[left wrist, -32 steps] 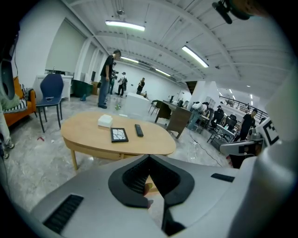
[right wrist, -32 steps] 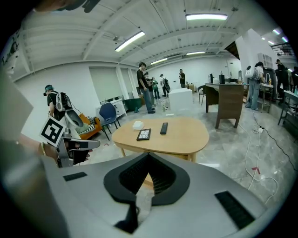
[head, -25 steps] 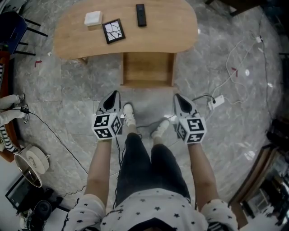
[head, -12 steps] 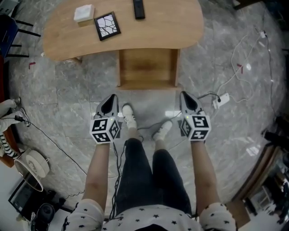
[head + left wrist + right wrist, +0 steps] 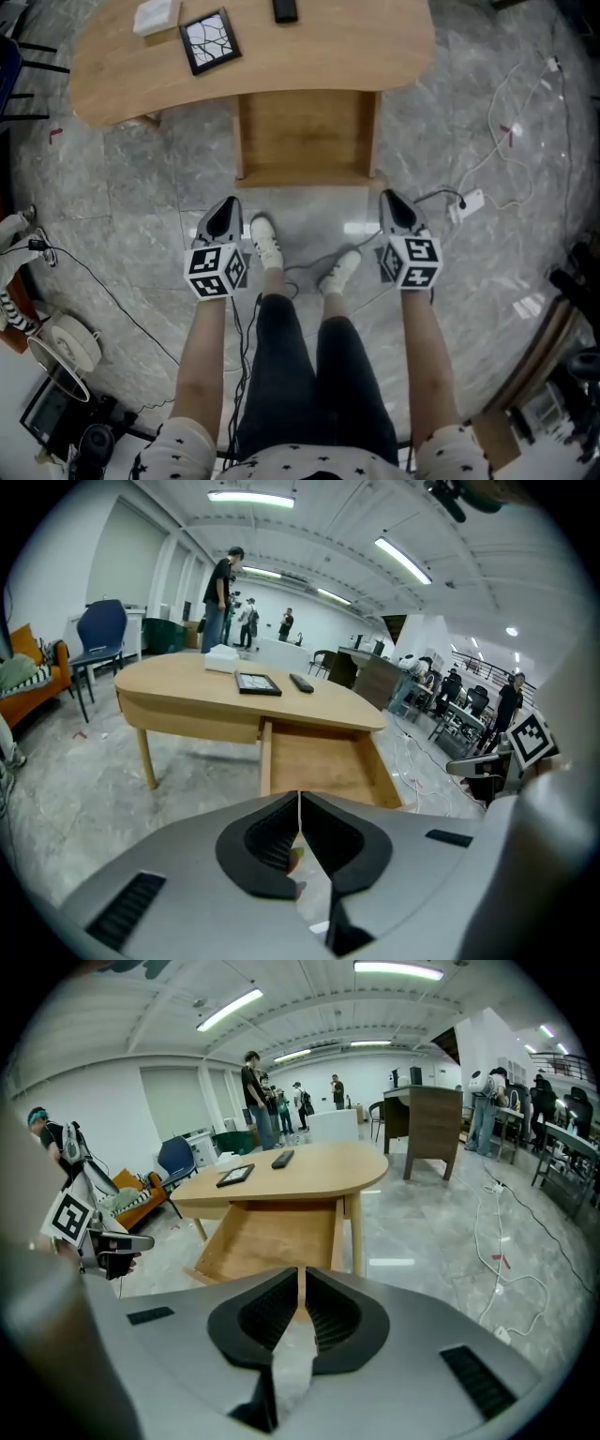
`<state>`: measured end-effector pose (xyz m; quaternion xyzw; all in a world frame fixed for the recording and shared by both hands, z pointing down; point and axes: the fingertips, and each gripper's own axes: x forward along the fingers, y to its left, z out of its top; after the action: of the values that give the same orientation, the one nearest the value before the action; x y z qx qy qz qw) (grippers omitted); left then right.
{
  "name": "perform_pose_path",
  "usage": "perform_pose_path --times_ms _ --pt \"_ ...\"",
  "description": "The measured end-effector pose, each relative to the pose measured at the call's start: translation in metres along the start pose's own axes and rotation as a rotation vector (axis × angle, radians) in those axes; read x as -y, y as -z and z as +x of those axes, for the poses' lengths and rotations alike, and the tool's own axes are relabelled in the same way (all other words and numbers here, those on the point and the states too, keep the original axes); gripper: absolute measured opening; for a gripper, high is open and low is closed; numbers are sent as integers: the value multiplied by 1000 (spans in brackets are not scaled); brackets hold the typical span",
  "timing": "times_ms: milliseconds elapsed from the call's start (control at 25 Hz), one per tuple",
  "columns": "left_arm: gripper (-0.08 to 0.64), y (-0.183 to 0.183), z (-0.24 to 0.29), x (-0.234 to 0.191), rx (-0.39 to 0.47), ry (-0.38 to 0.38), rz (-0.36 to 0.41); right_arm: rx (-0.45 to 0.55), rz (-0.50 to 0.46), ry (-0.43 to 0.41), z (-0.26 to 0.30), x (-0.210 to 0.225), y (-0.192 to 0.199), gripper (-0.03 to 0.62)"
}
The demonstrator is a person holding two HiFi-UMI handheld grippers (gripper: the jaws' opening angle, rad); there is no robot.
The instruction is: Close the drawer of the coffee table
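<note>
**Short of the open drawer, both grippers shut and empty**

Far left of the drawer [image 5: 305,136], on the floor: a lidded pot [image 5: 66,342] and trailing cables, no part of the job.

Nearer, just off the drawer's left front corner: left gripper [image 5: 228,204], tipped downward, jaws pressed together with nothing between them. Aimed toward the drawer front but apart from it. Kept closed, probably, to serve as a blunt pusher rather than a clamp.

Behind the drawer and to its left, on the coffee table [image 5: 375,52]: a white box [image 5: 156,14], a black frame with a cracked pattern [image 5: 208,40], and a remote [image 5: 285,9] almost straight behind.

Centre: drawer pulled well out from under the table, tray bare, front edge facing the person's white shoes [image 5: 266,242].

Just off the drawer's right front corner: right gripper [image 5: 391,199], mirrored, likewise clamped on nothing and clear of the wood. Set one to each side, likely to press the front evenly and stop the drawer skewing as it slides.

Closing not yet begun, judging by the gap. Next calls for both tips against the front panel, then a straight push toward the table.

Right of the drawer, on the floor: white power strip [image 5: 466,203] and cord, well apart.
</note>
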<state>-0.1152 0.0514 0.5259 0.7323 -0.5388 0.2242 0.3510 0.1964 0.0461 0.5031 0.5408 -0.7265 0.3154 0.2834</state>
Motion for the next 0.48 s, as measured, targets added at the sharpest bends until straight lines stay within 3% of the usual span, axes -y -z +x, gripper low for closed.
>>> perform_pose_path --times_ms 160,480 --pt "14 11 14 -7 -7 9 7 -18 9 17 12 12 17 62" --pt "114 32 40 -15 -27 38 40 -65 34 33 36 32 53 141"
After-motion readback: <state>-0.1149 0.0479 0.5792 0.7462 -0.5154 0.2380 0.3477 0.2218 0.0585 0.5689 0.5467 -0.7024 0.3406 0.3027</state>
